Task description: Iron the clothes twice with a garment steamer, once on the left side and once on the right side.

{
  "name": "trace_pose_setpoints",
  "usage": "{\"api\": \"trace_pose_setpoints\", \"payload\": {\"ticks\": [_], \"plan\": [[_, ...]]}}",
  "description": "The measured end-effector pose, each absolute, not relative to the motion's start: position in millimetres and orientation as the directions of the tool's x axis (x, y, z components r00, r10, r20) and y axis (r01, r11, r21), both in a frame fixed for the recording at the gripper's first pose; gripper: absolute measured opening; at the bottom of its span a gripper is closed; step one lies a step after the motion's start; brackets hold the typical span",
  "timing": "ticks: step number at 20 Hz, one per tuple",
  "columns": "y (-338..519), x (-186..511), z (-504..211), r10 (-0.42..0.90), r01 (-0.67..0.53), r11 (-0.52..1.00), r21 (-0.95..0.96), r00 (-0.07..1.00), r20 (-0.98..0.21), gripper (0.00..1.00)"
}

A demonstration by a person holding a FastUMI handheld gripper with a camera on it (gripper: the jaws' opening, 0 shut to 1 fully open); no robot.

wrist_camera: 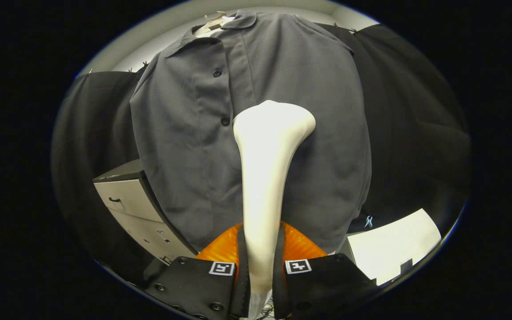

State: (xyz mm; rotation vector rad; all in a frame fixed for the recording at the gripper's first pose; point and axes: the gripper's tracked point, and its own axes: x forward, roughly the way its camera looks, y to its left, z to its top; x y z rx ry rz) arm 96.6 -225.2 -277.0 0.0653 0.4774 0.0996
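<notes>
White garment steamer (267,178) clamped between the tongs (260,271) — head against grey shirt (282,89) — no legible writing.

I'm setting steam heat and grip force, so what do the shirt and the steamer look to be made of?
Shirt: grey woven fabric, matte, likely cotton or a blend; soft folds and dark plastic-looking buttons show. Steamer: smooth cream body, probably moulded plastic with a slight sheen and no seams visible. The gripper is shut on its handle, both fingers pressing its sides.
</notes>
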Motion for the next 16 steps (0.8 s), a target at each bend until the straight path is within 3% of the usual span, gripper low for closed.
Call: {"api": "trace_pose_setpoints", "payload": {"ticks": [16], "plan": [[-242.1,60.1,-328.2,0.098,-0.031,0.989,0.146,0.875,-0.473,0.28]]}}
